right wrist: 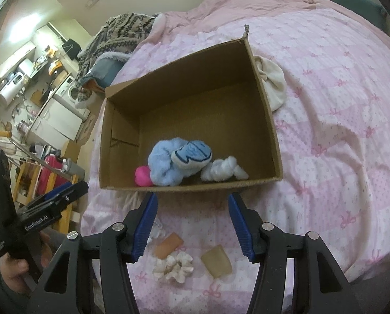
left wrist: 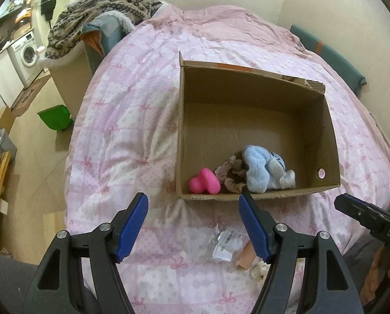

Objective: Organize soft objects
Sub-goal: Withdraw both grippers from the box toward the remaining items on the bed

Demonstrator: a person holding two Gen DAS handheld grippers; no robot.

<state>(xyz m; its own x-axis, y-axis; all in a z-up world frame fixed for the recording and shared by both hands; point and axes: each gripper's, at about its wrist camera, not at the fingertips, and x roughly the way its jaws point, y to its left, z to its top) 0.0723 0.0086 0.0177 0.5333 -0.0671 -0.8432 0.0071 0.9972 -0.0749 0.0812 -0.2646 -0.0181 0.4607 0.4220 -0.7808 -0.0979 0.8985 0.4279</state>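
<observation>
Left gripper (left wrist: 193, 198): ribbed blue pads on black arms, spread wide, holding nothing, above the quilt.
Right gripper (right wrist: 192, 199): same ribbed blue pads, spread apart, bare between them.
Beneath the right gripper: a frilly cream scrunchie (right wrist: 174, 264) between an orange sponge block (right wrist: 168, 245) and a tan sponge block (right wrist: 217, 261), on the quilt.
Crinkled clear packet (left wrist: 226, 243): beside the left gripper's pad.
Cardboard box (left wrist: 257, 196): open, corrugated, just beyond both grippers.
Inside, along the near wall: smooth pink heart toy (left wrist: 204, 181), ruffled beige scrunchie (left wrist: 230, 174), fluffy blue plush (left wrist: 257, 168).
Quilt (left wrist: 132, 120): pink patchwork, bow-printed, rumpled.
Cream cloth bundle (right wrist: 272, 83): soft, bunched against the box's outer side.
</observation>
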